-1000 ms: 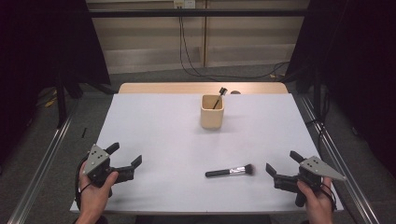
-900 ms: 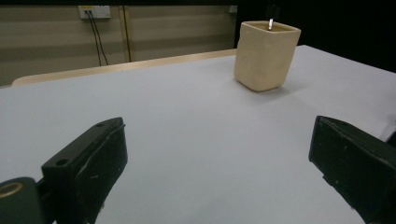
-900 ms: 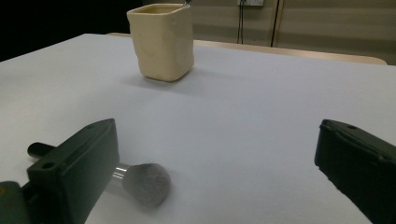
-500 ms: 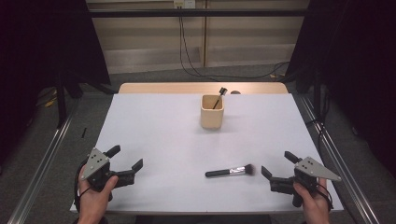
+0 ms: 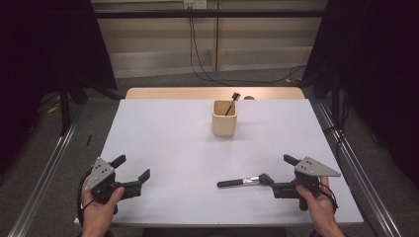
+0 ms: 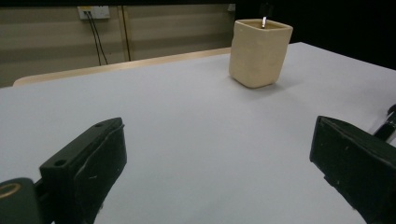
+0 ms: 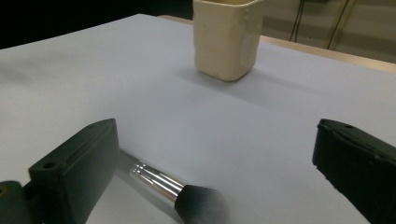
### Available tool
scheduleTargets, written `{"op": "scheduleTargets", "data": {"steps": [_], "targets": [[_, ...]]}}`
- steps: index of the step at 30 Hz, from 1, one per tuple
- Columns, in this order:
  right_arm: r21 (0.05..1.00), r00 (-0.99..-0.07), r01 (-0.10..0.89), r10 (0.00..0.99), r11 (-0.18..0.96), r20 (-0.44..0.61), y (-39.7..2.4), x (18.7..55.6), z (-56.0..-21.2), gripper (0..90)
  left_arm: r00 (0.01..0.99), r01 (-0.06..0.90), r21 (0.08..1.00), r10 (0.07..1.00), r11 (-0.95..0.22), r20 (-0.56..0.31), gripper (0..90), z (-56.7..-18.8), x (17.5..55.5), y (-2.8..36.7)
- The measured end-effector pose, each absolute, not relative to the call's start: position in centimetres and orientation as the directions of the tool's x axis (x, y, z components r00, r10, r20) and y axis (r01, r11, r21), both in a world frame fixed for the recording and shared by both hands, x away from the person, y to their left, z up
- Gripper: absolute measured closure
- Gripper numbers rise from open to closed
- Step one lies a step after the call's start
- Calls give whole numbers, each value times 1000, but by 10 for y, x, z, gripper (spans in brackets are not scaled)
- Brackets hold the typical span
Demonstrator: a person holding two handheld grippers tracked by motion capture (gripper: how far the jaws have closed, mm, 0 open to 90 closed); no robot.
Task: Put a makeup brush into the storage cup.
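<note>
A cream square cup [image 5: 225, 118] stands at the back middle of the white table [image 5: 168, 133], with a dark brush [image 5: 230, 103] leaning inside it. A makeup brush [image 5: 241, 181] with a black handle and silver ferrule lies flat near the front right. My right gripper [image 5: 277, 169] is open; its near jaw sits right at the brush's bristle end. In the right gripper view the brush [image 7: 159, 179] lies by the left jaw, with the cup [image 7: 227, 37] ahead. My left gripper [image 5: 133, 167] is open and holds nothing at the front left, facing the cup [image 6: 258, 52].
A wooden strip [image 5: 212, 93] borders the table's far edge. Metal rails [image 5: 44, 173] run along the floor on both sides. Cables [image 5: 197, 49] hang down the back wall. Bare white tabletop stretches between the two grippers and the cup.
My right gripper has slid left toward the lying brush, so its near jaw now reaches the bristle end. The left gripper has shifted only slightly. Both stay open.
</note>
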State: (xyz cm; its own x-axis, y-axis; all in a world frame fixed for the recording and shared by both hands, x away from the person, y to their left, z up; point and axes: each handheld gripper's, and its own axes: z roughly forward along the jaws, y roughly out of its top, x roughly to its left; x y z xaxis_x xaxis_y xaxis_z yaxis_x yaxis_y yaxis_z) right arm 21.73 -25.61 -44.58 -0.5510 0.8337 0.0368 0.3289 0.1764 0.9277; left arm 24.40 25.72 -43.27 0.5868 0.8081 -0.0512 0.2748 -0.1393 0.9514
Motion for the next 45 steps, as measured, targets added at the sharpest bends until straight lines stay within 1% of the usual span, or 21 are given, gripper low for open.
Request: {"op": "scheduleTargets", "data": {"steps": [5,9,15,18,22,27,31,36,41,43,45], "targets": [[931,-564,319,825,179,35,-254,225,-442,6,583,270,954,811,-132,-53,40,-432,244,259],[923,-568,334,822,190,36,-251,235,-437,3,586,272,952,809,-139,-49,40,-433,243,260],[924,-591,339,804,178,61,-245,248,-433,13,578,274,952,814,-137,-49,40,-433,243,263],[924,-609,329,791,193,52,-240,252,-432,12,577,273,952,815,-138,-47,40,-433,243,264],[920,-614,339,787,197,57,-232,261,-430,13,569,271,953,821,-136,-44,40,-433,243,265],[905,-654,357,754,232,65,-222,271,-426,30,562,270,953,826,-136,-41,40,-433,243,268],[897,-668,364,741,249,65,-218,279,-423,37,563,268,954,826,-134,-42,40,-433,243,267],[855,-688,421,721,302,84,-216,288,-421,35,566,266,953,824,-142,-35,40,-434,243,268],[819,-700,459,708,345,94,-215,294,-421,33,566,266,953,824,-143,-34,40,-434,244,268],[803,-704,482,701,350,116,-216,295,-421,34,566,267,953,824,-144,-34,40,-434,244,268],[773,-718,509,682,378,139,-215,298,-420,35,567,268,953,823,-144,-35,40,-434,244,268]]}}
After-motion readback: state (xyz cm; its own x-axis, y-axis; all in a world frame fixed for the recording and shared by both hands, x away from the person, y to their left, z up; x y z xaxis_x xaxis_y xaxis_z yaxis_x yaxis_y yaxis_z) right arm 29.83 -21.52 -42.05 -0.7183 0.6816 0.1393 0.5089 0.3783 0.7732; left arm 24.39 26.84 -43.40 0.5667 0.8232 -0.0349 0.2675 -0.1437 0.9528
